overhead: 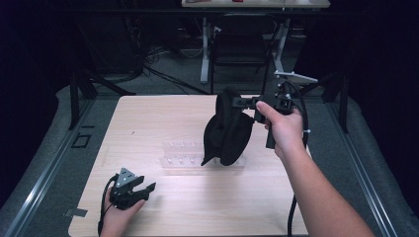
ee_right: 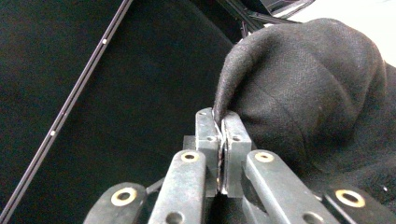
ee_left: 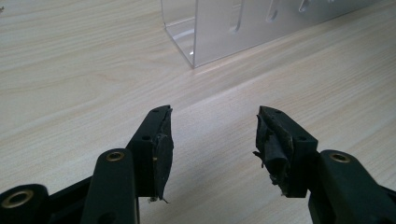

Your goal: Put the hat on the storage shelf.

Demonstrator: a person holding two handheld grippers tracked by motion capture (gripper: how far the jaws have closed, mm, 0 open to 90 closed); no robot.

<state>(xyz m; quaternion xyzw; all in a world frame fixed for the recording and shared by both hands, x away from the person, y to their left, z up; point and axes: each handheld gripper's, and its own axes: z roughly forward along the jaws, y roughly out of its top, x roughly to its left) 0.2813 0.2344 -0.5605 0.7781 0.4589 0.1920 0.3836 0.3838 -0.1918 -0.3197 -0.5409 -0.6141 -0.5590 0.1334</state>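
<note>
The pale wooden desk [overhead: 148, 123] carries everything, with dark floor and a chair beyond its far edge. A black cloth cap [overhead: 227, 133] hangs in the air above the middle of the desk, right of centre, its lower edge dangling in front of the clear plastic rack [overhead: 180, 155]; whether it touches the rack cannot be told. The rack lies flat on the desk near its centre, and in the left gripper view its near corner stands just beyond the fingers. The right gripper [overhead: 247, 102], held up in the person's right hand [overhead: 284, 126] over the right half of the desk, points left, its fingers pinched tight on a fold of the cap's fabric at its upper right edge; the right gripper view shows the cloth caught between the closed pads. The left gripper [overhead: 146, 190] rests low at the near left of the desk in the left hand [overhead: 118, 215], its fingers [ee_left: 156, 149] spread apart with nothing between them, well apart from the cap
</note>
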